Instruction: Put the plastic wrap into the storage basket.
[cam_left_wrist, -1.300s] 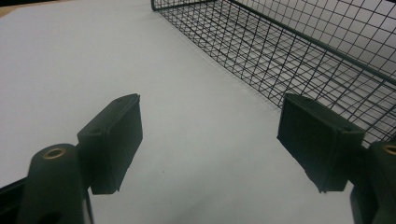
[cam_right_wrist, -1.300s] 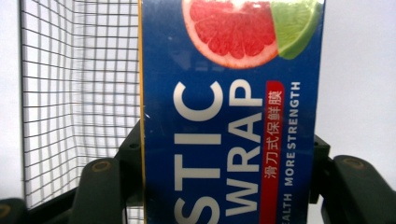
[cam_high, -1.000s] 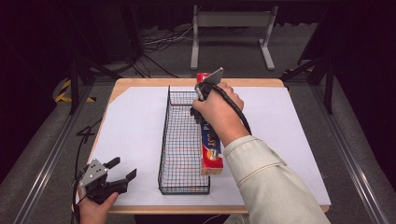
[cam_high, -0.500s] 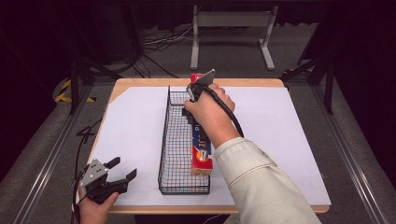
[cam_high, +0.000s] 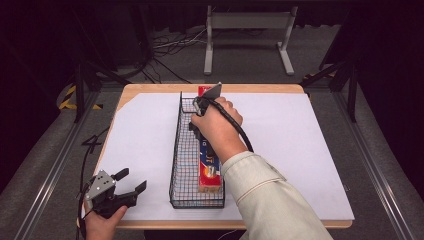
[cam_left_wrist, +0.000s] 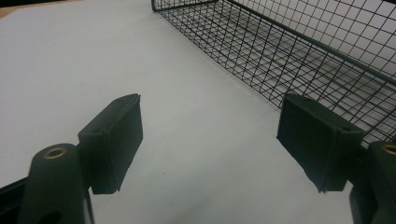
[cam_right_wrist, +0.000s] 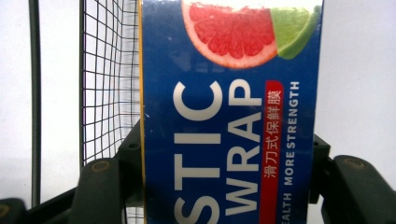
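- One box of plastic wrap (cam_high: 209, 162), blue with a red end and a grapefruit-and-lime picture, lies at centre frame in the high view, along the right-hand wall of the wire basket (cam_high: 182, 150).
- The box's long axis runs from the bottom of the frame toward the top, parallel to the basket's long sides; its red end points to the top of the frame, at the basket's far end.
- One long black wire basket stands on the white sheet (cam_high: 300, 145) that covers the wooden counter (cam_high: 150, 89), its length running up the frame.
- Two grippers are in use. The right gripper (cam_high: 200, 107), at upper centre of the high view, is clamped on the box; the right gripper view shows its two black pads (cam_right_wrist: 132, 154) pressed against the carton's two long sides.
- The left gripper (cam_high: 131, 182), at lower left of the high view, has its jaws standing apart with nothing between them, over the white sheet just beside the basket's near corner.
- One metal stand (cam_high: 247, 30) sits on the floor beyond the counter, at top centre.
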